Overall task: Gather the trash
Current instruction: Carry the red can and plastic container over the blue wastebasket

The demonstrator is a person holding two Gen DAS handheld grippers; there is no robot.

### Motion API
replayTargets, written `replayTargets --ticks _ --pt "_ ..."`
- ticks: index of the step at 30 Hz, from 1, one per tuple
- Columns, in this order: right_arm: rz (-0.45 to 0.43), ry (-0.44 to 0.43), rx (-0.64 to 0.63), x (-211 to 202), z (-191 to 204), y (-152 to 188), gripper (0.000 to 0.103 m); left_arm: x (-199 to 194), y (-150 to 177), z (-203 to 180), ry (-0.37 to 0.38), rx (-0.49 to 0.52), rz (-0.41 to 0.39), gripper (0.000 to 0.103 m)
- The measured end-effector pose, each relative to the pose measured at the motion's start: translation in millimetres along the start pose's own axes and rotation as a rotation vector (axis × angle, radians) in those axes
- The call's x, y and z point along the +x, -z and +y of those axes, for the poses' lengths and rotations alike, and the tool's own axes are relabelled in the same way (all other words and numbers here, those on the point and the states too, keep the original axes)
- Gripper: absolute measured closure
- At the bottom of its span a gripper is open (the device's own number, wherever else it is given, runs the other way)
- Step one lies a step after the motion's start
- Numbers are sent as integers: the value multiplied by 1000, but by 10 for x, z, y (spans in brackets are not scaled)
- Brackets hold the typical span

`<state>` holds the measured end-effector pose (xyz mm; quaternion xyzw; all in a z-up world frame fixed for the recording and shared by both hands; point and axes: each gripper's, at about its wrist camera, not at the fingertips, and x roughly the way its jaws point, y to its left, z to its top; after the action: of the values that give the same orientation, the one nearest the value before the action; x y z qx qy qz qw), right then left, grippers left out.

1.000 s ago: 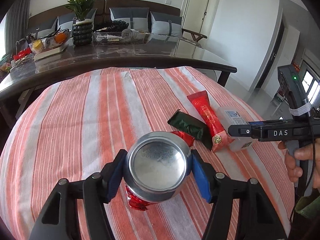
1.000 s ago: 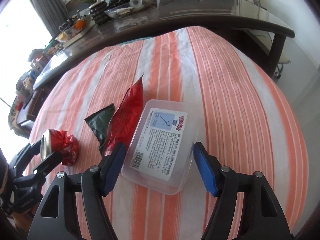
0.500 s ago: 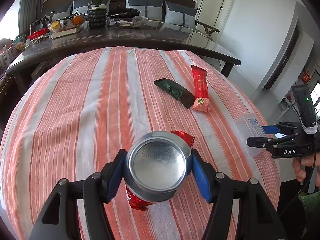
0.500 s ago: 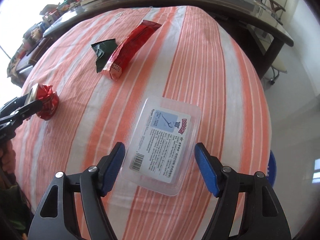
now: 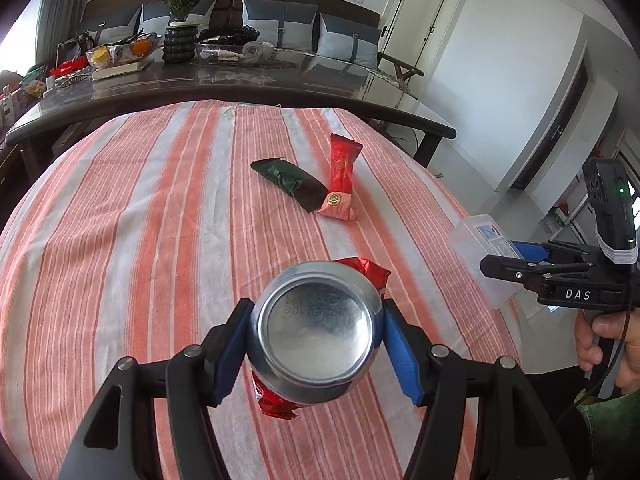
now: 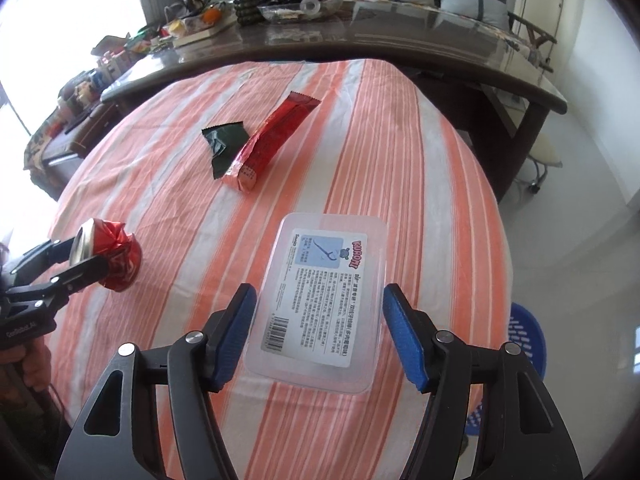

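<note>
Trash: four pieces in all, one crushed red can (image 5: 316,336), one clear plastic box (image 6: 320,300), one red wrapper (image 5: 340,176), one dark green wrapper (image 5: 288,182).
Can: lifted off the striped tablecloth (image 5: 140,220) near its front edge, bottom end facing the camera.
Left gripper (image 5: 316,344): blue pads pinching the can on both sides.
Box: held out by the cloth's right edge, label up.
Right gripper (image 6: 320,332): pads set against the box's long sides and carrying it, as the left view shows it raised.
Wrappers: lying touching each other near the middle of the cloth, towards its far edge.
Step in hand: both pieces gripped, I'd say on their way to a bin.
Blue basket (image 6: 524,336): one, on the floor past the right edge, likely the bin.
Next move: swing each load over the basket, then spread the pads; the wrappers remain.
</note>
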<state>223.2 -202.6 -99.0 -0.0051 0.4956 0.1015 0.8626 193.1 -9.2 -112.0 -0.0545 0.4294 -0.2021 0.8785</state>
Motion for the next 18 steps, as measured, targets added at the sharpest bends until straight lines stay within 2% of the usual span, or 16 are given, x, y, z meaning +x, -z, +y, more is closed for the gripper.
replayTargets --ticks 7,12,18 --pt "-37 -15 96 -268 -582 241 36 218 -154 -771 78 78 19 39" --pt "-41 51 208 -428 -1274 490 36 476 -259 -1551 167 170 48 39" --pt "-5 119 318 -469 -2016 772 36 971 -284 -2425 252 248 116 39"
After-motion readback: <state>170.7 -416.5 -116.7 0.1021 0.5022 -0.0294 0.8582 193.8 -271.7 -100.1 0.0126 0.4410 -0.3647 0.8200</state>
